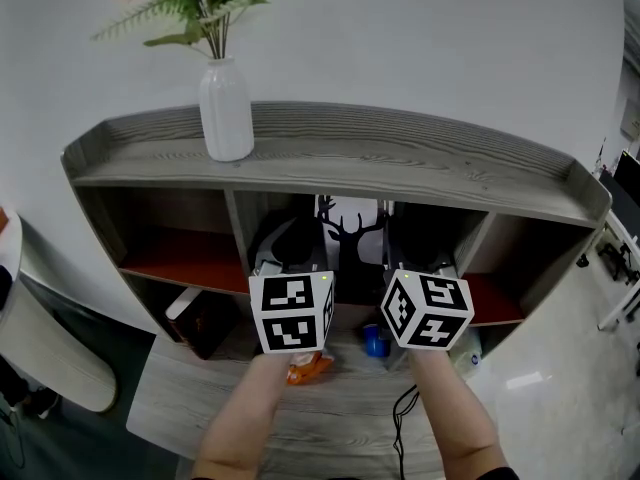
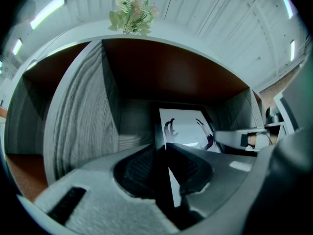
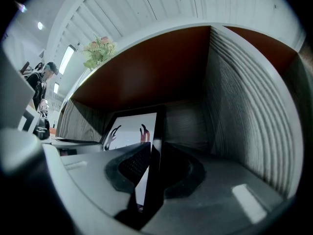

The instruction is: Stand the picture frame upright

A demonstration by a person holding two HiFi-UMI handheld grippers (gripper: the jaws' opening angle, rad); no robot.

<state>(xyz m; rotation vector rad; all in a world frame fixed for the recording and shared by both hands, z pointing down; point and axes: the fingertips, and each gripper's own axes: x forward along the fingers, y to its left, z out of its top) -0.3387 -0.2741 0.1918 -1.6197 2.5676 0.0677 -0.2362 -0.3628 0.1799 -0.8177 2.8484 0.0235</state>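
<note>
A black picture frame with a deer silhouette on white stands nearly upright in the shelf's middle compartment. My left gripper reaches into that compartment and grips the frame's left edge. In the left gripper view the frame runs edge-on between the dark pads, with the left gripper shut on it. My right gripper holds the opposite edge. The right gripper view shows the frame clamped between the pads of the right gripper. The frame's foot is hidden behind the grippers.
A white vase with flowers stands on the grey wooden shelf top. Upright dividers close in the middle compartment on both sides. On the lower board lie an orange packet, a blue object and a black cable.
</note>
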